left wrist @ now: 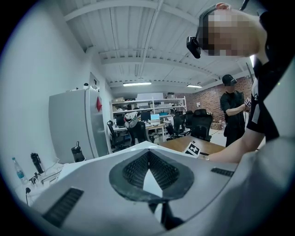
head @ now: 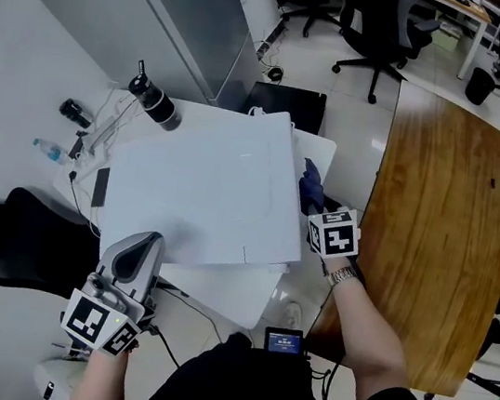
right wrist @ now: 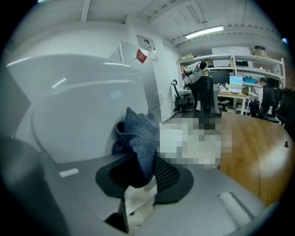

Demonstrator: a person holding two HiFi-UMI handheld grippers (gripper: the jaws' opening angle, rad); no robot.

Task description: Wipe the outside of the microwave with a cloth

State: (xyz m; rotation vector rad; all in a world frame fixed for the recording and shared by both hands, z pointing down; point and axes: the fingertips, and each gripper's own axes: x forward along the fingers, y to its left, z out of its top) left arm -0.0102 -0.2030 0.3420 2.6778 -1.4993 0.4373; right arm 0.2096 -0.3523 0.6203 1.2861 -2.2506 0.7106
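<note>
There is one white box-shaped microwave [head: 200,191] and one blue-grey woven cloth [head: 309,183]. The person has two grey hand-held tools, one left tool [head: 150,240] and one right tool [head: 311,199]. Each tool carries one cube with black-and-white square markers, so there are two marker cubes [head: 333,233]. There are two counters: one white counter [head: 225,299] and one long brown wooden counter [head: 444,225]. There are three bottles: one clear plastic bottle with a blue cap [head: 47,149] and two black bottles, one large [head: 155,104] and one small [head: 76,112]. There is one tall grey metal refrigerator [head: 148,9], one round black bin [head: 481,86] and one metal wristwatch [head: 342,275]. At least four black office chairs [head: 384,18] are visible; the far ones cannot be counted exactly.
</note>
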